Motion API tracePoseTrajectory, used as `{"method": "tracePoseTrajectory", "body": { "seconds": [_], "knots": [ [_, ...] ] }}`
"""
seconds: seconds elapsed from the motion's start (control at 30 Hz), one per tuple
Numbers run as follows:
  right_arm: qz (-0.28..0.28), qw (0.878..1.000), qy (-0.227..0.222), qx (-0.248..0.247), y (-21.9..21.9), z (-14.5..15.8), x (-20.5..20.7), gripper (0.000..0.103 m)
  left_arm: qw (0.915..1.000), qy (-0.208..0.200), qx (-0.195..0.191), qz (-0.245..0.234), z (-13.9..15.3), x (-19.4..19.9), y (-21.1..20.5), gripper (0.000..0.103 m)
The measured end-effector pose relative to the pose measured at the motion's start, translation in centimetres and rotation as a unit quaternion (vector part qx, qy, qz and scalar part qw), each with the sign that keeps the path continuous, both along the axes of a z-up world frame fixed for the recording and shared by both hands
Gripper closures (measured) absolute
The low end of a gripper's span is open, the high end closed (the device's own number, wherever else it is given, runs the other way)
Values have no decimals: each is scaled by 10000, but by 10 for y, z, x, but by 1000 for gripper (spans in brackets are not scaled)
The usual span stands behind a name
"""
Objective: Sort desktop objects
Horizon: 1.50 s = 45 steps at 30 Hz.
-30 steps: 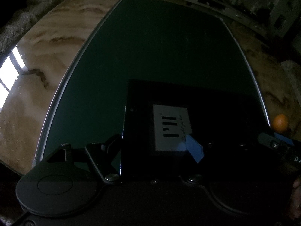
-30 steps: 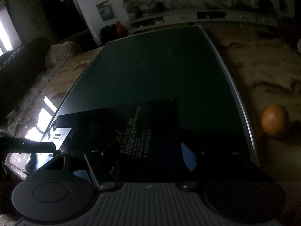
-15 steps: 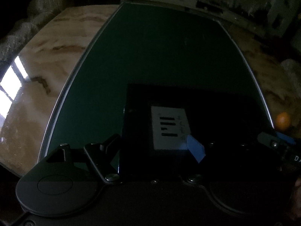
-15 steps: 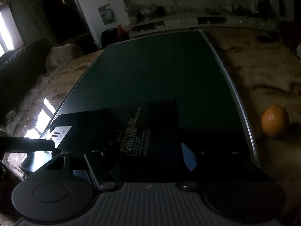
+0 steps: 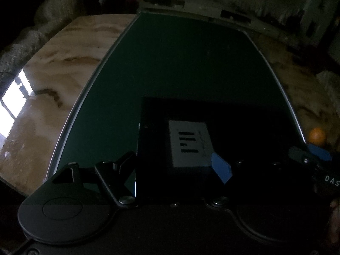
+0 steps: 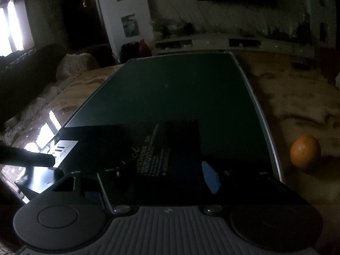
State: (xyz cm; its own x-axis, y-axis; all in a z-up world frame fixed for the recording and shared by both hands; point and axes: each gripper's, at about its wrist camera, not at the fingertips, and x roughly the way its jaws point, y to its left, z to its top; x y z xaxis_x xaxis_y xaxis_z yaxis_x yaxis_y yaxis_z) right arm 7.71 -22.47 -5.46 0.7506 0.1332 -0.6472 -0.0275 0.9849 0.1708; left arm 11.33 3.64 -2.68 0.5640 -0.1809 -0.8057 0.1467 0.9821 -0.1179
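Your left gripper (image 5: pixel 178 165) sat at the near left end of the flat black box (image 5: pixel 212 131), one black finger (image 5: pixel 119 165) on the box's outer edge and the blue-padded finger (image 5: pixel 221 170) lying over the white barcode label (image 5: pixel 189 144). The jaws stood wide with the box end between them; the frames were too dark for me to tell whether they pressed on it.

Your right gripper (image 6: pixel 161 174) straddled the other end of the same box (image 6: pixel 165 148), the blue pad (image 6: pixel 210 178) against its right edge and the left finger (image 6: pixel 110 182) dark over the printed lid. Gold lettering (image 6: pixel 153 155) ran across the lid between them. Grip contact was not readable here either.

In the right wrist view the left gripper's finger (image 6: pixel 27 159) reached in from the left, its tip at the label (image 6: pixel 63 148). In the left wrist view the right gripper (image 5: pixel 312 161) showed at the far right edge.

The box lay on the near part of a dark green mat (image 5: pixel 180 63) with a pale border, and its near left corner overhung the mat's edge. The mat lay on a marbled brown tabletop (image 5: pixel 53 80). An orange (image 6: pixel 306 150) rested on the tabletop just right of the mat (image 6: pixel 180 89), apart from the box.
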Motion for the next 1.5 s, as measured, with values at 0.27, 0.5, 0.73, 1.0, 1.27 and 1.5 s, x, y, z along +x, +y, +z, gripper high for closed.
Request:
{"method": "tracePoseTrajectory", "body": {
  "seconds": [0.27,0.5,0.73,1.0,1.27,1.5],
  "knots": [
    [-25,10000,86,38,-2,-17,-4,33,10000,-34,61,5,-10,-8,-2,25],
    [-85,9997,164,149,-3,-21,-1,33,9999,59,11,99,-21,2,-1,24],
    [-119,9995,255,117,3,-26,6,30,9999,5,104,63,-26,23,-3,24],
    [-752,9961,362,-271,8,-14,-5,16,9991,150,133,382,-23,11,0,19],
    [-369,9986,38,-368,44,8,-31,23,9998,-160,-28,139,-5,-21,-36,11],
    [-574,9966,561,-183,34,-13,-15,37,9997,76,223,65,-24,-9,-54,11]
  ]
}}
